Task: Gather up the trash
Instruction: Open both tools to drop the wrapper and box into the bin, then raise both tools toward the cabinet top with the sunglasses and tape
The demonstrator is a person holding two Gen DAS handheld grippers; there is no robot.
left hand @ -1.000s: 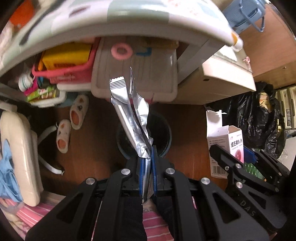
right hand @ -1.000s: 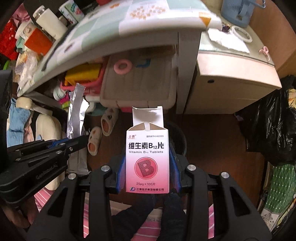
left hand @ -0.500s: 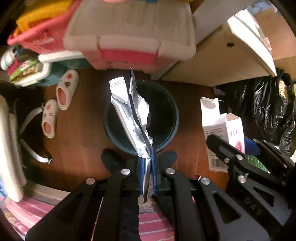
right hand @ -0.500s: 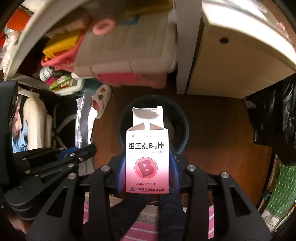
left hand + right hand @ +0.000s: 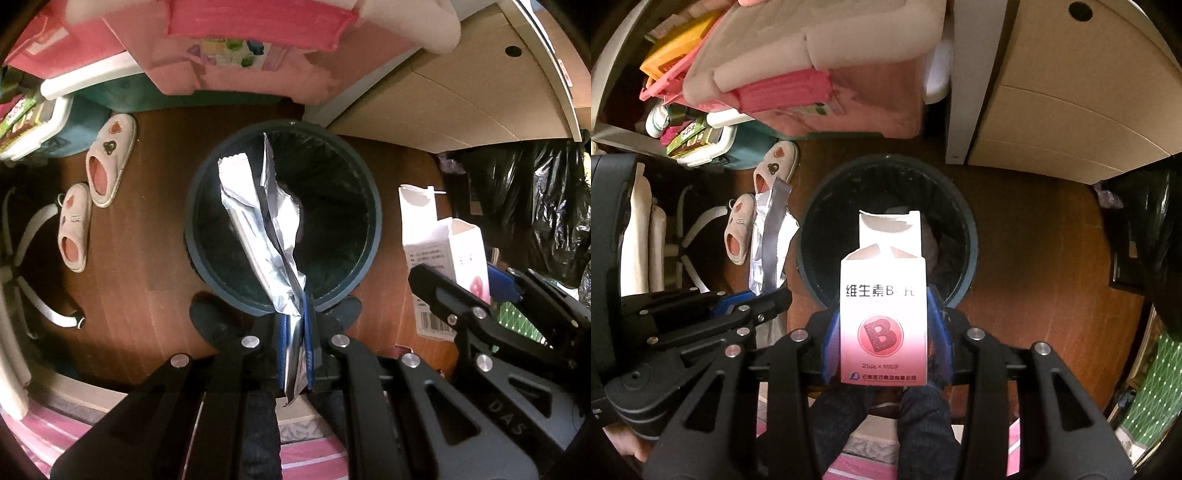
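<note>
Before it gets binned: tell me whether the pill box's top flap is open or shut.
Open. The pill box's top flap stands straight up, side tabs showing beneath it, over the bin.

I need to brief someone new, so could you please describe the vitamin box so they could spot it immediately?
Find the round dark bin on the wooden floor. Directly above it, between the right gripper's blue pads, is the vitamin box: white fading to pink, red B circle, top flap open, unlike the crumpled silver wrapper beside it.

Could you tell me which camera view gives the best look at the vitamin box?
The right wrist view: the vitamin box faces the camera, its printed front and open top flap in full view. The left wrist view catches only its side and barcode at the right, partly behind the right gripper.
</note>
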